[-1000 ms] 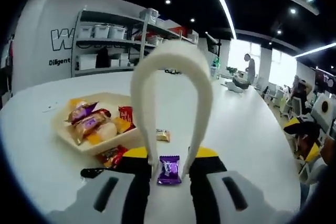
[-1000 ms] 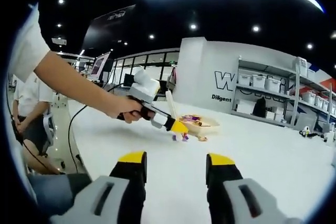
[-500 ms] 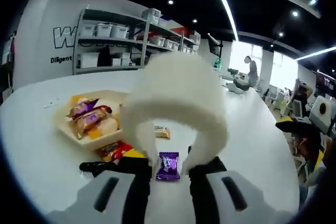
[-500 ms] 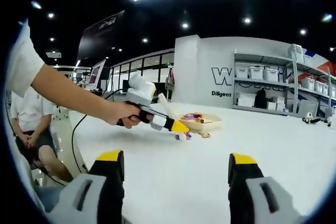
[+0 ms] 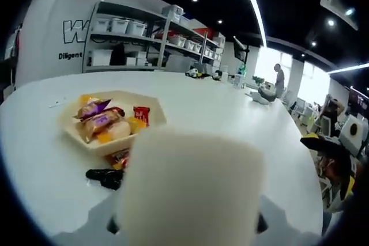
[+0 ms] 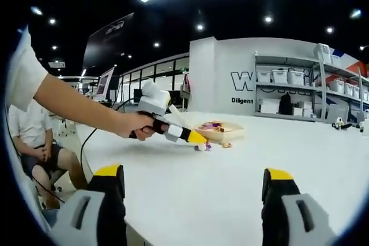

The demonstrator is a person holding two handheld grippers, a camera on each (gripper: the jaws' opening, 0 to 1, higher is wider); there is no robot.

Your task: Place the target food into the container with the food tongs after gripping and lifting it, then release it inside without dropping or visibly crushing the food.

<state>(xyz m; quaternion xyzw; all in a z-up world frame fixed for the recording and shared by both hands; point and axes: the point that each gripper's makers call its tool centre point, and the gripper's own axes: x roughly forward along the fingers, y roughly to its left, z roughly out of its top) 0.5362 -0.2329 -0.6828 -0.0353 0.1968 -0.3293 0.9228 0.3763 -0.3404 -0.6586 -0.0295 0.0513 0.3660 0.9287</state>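
On the white table (image 6: 242,171), just beside the tan container (image 5: 75,142) heaped with wrapped snacks, a person's hand (image 6: 134,125) is holding the left gripper (image 6: 196,138) low over a small purple-wrapped candy (image 6: 202,147), seen from across the table in the right gripper view. White food tongs (image 5: 190,188) are riding in that gripper; in the left gripper view their looped back is blocking the fingers and the candy beneath, so whether the left fingers are squeezing the tongs together cannot be told. Judging from the right gripper view, the candy is lying on the table at the tong tips, on the near side of the container, with the container just beyond along the tongs' line. A black object (image 5: 104,177) and a red-wrapped snack (image 5: 119,156) are lying against the container's near wall. Well apart from the container, the right gripper (image 6: 196,185) is hanging back with fingers wide apart and nothing between them, leaving the left hand far nearer the candy, whose long axis is too small to judge.
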